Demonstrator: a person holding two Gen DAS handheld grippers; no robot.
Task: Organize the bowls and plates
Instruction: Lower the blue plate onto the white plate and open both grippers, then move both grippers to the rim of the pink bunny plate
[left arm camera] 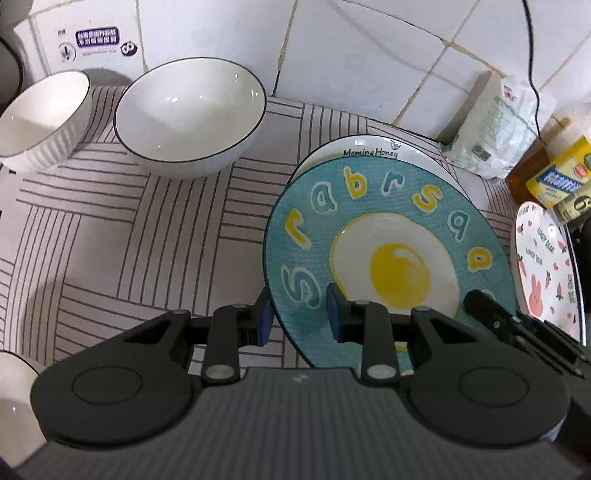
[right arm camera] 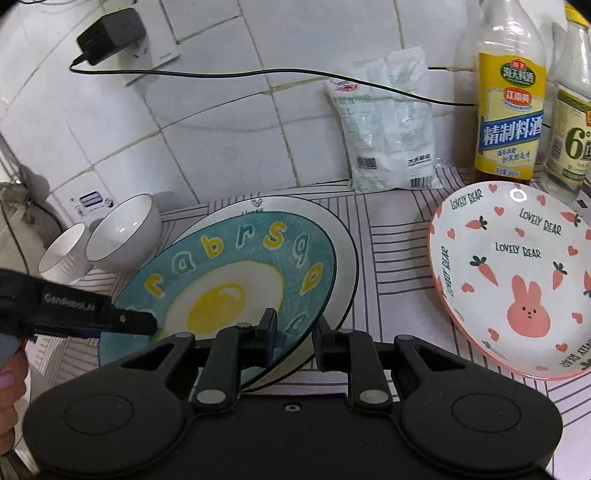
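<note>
Blue egg plate (left arm camera: 388, 251) sits in the middle of the striped mat (left arm camera: 147, 229), stacked on a white plate (left arm camera: 369, 147) whose rim shows at the far side. The blue one appears tilted, its near edge raised off the white plate.

Left gripper (left arm camera: 299, 314): fingers spread, straddling the blue plate's near-left rim, one pad under or outside the edge, one over the face. Contact is not clear; the pinch does not look closed. Right gripper (right arm camera: 293, 341): fingers likewise spread around the near-right rim of the same plate, also not visibly clamped.

Handling, as judged: glazed ceramic, stiff, fairly heavy for a rim pinch, slick and chip-prone. Best hold is at the rim, where the pads can bite on both faces, two grips on opposite sides to stop it swinging. A single shallow pinch would likely slip.

Surroundings: two white bowls (left arm camera: 188, 114), (left arm camera: 40, 118) stand far left against the tiled wall (left arm camera: 369, 55), touching or nearly so. Pink rabbit plate (right arm camera: 517, 280) lies right, near but apart from the stack. Behind it are a yellow-labelled bottle (right arm camera: 511, 110), a second bottle (right arm camera: 570, 122) and a white packet (right arm camera: 391, 122) leaning on the wall. A black cable (right arm camera: 258, 75) runs along the wall from a charger (right arm camera: 110, 35).

Obstacles: the rabbit plate crowds any move rightward; the bottles could topple if clipped.
</note>
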